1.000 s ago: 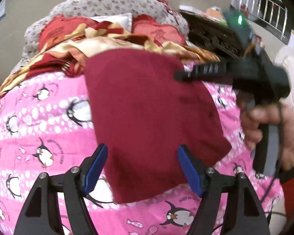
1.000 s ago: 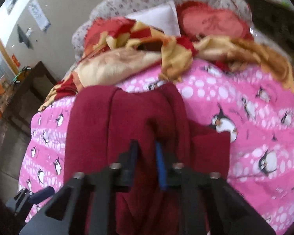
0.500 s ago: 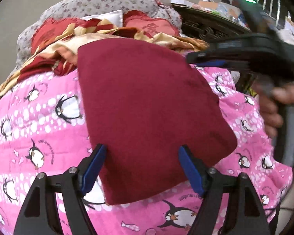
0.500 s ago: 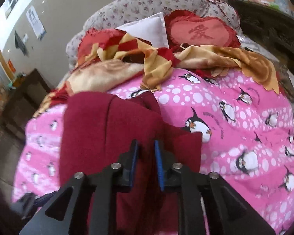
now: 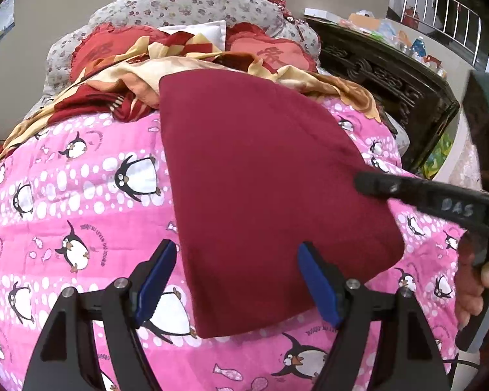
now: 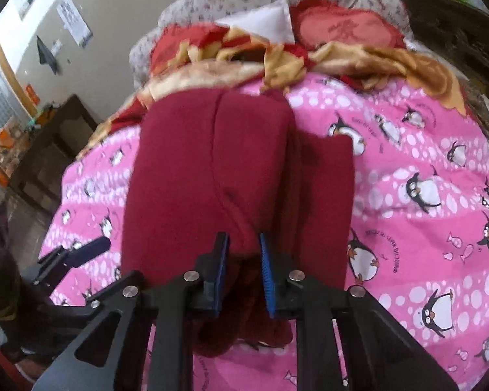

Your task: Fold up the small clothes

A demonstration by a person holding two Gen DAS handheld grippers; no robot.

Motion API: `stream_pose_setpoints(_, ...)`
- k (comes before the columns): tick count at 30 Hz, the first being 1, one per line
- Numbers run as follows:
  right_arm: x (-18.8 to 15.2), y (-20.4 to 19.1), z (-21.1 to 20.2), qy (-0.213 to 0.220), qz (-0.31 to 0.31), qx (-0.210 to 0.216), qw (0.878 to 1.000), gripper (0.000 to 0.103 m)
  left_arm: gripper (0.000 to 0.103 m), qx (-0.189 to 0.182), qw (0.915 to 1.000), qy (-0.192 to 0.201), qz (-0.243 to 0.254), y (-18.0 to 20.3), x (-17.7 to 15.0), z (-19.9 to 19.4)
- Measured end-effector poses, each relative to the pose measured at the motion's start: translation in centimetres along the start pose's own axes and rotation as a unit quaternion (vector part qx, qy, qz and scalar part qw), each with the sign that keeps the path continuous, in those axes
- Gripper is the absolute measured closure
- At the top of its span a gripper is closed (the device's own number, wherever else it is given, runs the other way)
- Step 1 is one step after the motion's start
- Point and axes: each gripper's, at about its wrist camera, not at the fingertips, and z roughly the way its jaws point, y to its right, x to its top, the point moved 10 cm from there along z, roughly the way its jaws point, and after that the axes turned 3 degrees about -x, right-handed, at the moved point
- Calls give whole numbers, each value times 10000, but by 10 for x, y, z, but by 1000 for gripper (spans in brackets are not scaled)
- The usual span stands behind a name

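A dark red garment [image 5: 264, 189] lies folded flat on the pink penguin quilt [image 5: 65, 195]. My left gripper [image 5: 238, 280] is open, its blue pads on either side of the garment's near edge, just above it. My right gripper [image 6: 243, 260] is nearly shut, its blue pads pinching a fold of the red garment [image 6: 212, 169] at its near edge. The right gripper also shows in the left wrist view [image 5: 362, 181] at the cloth's right edge, and the left gripper shows in the right wrist view [image 6: 71, 255] at far left.
A red and gold blanket [image 5: 140, 75] and red cushions [image 5: 274, 53] are heaped at the far end of the bed. A dark carved wooden table [image 5: 391, 75] stands to the right. A dark cabinet [image 6: 45, 150] stands to the left.
The right gripper has swung down from the garment's far right corner to its right edge, laying the cloth flat. The left gripper has stayed open at the near edge.
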Motion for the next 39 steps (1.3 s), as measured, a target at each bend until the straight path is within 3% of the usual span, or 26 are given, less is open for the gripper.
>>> stream_pose_setpoints(2, 1, 6, -8, 153, -39, -210, 9997, 71, 23, 24, 10000, -6, -22, -1, -1, 0)
stream_pose_setpoints(4, -5, 18, 0, 35, 54, -427, 9991, 72, 23, 40, 10000, -27, -62, -3, -1, 1)
stream_pose_setpoints(7, -16, 26, 15, -126, 300, -395, 9987, 72, 23, 49, 9999, -30, -142, -6, -1, 1)
stream_pose_setpoints(14, -8, 18, 0, -19, 172, -410, 9990, 68, 23, 37, 9995, -36, -305, -12, 0, 4)
stream_pose_setpoints(24, 11, 14, -4, 251, 444, -311, 9982, 46, 22, -9, 9992, -58, -405, -16, 5, 12)
stream_pose_setpoints(27, 10, 12, 17, 40, 403, -162, 9991, 50, 22, -105, 9987, -104, -492, -15, 8, 16)
stream_pose_setpoints(28, 7, 13, 22, -42, 372, -179, 9991, 67, 22, -146, 9986, -120, -502, -15, 9, 17)
stream_pose_setpoints(33, 0, 15, 18, 98, 330, -51, 9994, 69, 17, -227, 9981, -13, -568, -21, 19, 20)
stream_pose_setpoints(35, 1, 20, 15, 157, 471, -6, 9988, 60, 16, -280, 9975, -25, -653, -24, 22, 23)
stream_pose_setpoints(37, 5, 28, 11, 311, 699, 40, 9971, 37, 16, -358, 9967, -41, -722, -26, 25, 26)
stream_pose_setpoints(39, 10, 37, 9, 452, 821, -13, 9956, 27, 14, -434, 9960, -66, -775, -27, 27, 31)
